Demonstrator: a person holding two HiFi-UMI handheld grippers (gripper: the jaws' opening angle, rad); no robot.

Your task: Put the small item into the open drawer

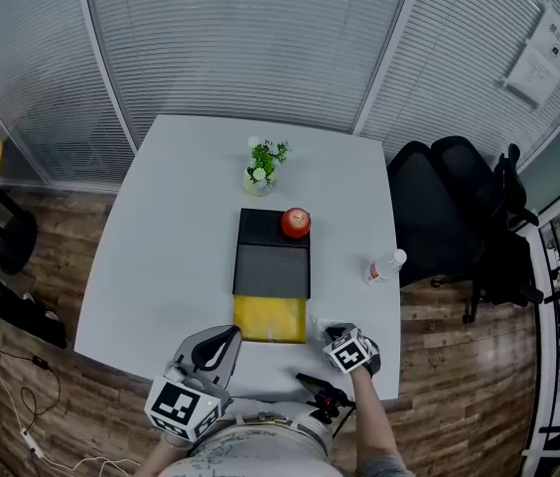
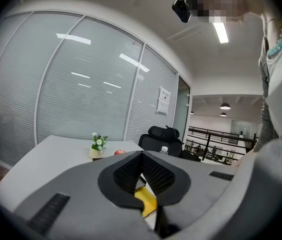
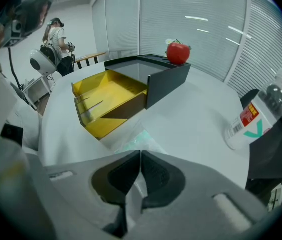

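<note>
The open yellow drawer (image 1: pixel 270 319) sticks out of a black box (image 1: pixel 273 256) toward me; it looks bare inside (image 3: pixel 108 96). The small item is a thin clear packet with a teal tint (image 3: pixel 133 143), lying on the white table just right of the drawer's front. My right gripper (image 3: pixel 140 156) points steeply down with its pads pinched on the packet's near edge; in the head view it (image 1: pixel 322 331) sits beside the drawer's right corner. My left gripper (image 1: pixel 222 341) hovers at the drawer's left front, shut with nothing in it (image 2: pixel 141 156).
A red apple (image 1: pixel 296 223) rests on top of the black box. Behind it stands a small potted plant (image 1: pixel 263 165). A water bottle (image 1: pixel 386 265) lies near the table's right edge, with black office chairs (image 1: pixel 449 207) beyond.
</note>
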